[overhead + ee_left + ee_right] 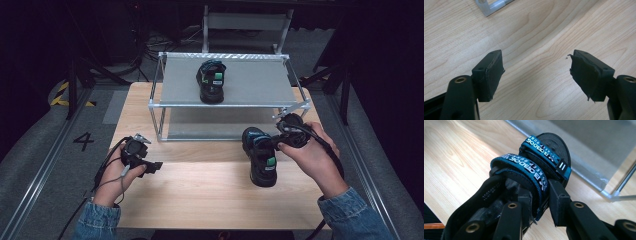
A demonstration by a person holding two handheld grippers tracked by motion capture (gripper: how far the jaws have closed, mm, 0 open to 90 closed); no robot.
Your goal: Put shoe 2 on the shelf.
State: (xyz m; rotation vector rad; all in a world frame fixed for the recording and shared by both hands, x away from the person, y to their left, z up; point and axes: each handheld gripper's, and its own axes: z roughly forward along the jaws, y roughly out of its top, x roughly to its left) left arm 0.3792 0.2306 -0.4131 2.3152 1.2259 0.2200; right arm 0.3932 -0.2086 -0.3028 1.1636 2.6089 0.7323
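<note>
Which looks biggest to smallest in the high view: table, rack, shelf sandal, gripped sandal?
1. Table.
2. Rack.
3 and 4. Shelf sandal and gripped sandal, held by the right gripper: alike; the gripped one sits nearer the camera, so no ranking.

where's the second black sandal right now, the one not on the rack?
In the high view the black sandal with blue straps sits on the wooden table, right side, just before the metal rack, with the right gripper shut on its strap.

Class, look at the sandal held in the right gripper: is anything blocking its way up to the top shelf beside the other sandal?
Nothing visible blocks it. The sandal in the right gripper sits before the rack; shelf space right of the other sandal is bare.
</note>
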